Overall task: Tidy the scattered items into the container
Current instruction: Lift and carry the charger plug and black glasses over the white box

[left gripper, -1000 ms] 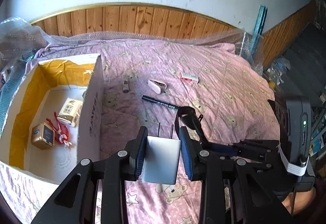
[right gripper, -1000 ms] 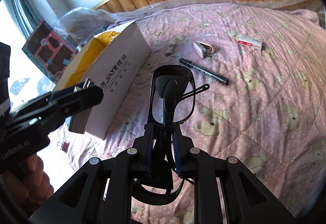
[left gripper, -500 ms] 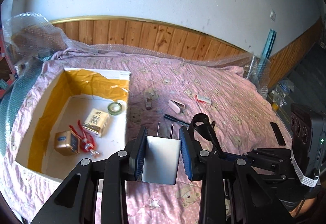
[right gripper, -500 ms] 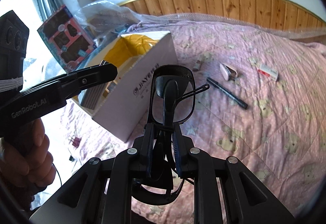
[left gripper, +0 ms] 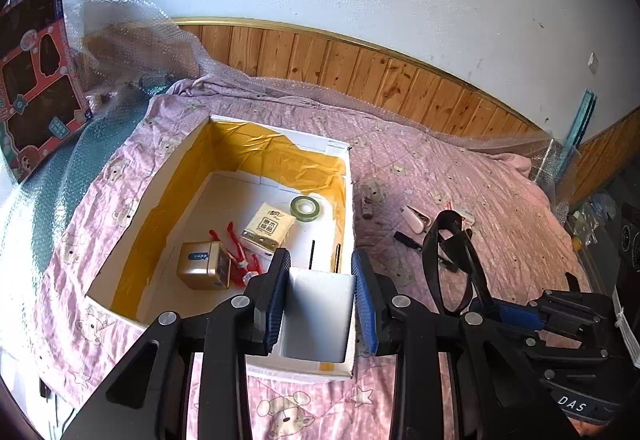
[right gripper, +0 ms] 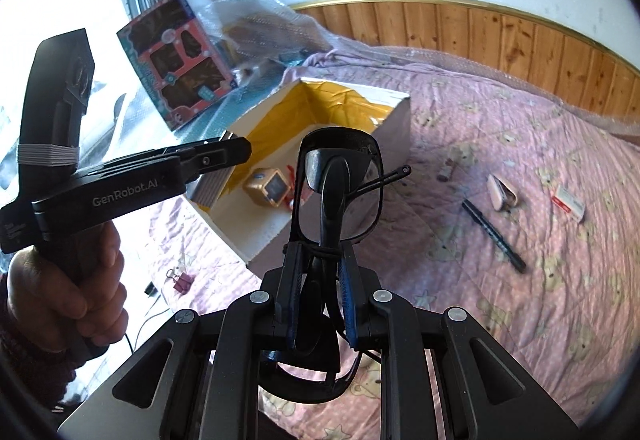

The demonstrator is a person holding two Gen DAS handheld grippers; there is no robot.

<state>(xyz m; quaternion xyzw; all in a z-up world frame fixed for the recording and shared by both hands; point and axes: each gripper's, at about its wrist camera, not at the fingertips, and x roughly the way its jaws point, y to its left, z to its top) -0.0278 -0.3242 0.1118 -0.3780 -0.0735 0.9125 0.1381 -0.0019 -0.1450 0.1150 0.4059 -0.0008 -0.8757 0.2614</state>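
My left gripper (left gripper: 322, 270) is shut on a white plug adapter (left gripper: 320, 310), its two prongs pointing forward, held over the near right corner of the open white box (left gripper: 180, 148) with yellow lining. Inside the box lie a gold tin (left gripper: 204, 270), a red clip (left gripper: 236, 248), a cream packet (left gripper: 268, 226) and a green tape roll (left gripper: 306, 208). My right gripper (right gripper: 320, 272) is shut on black glasses (right gripper: 340, 176), just right of the box (right gripper: 396, 120). On the pink quilt lie a black pen (right gripper: 494, 236), a white clip case (right gripper: 502, 192), a small red-and-white box (right gripper: 568, 202) and a small brown item (right gripper: 444, 172).
A pink bear-print quilt (left gripper: 460, 176) covers the bed, with a wood-panelled wall behind. Bubble wrap (left gripper: 132, 40) and a red toy package (left gripper: 34, 88) stand at the far left. A binder clip (right gripper: 180, 280) lies left of the box's near corner. A hand (right gripper: 72, 288) grips the left tool.
Both grippers rose and swung left toward the box. The plug adapter now hangs over the box's near right corner, and the glasses came closer to the box's side.
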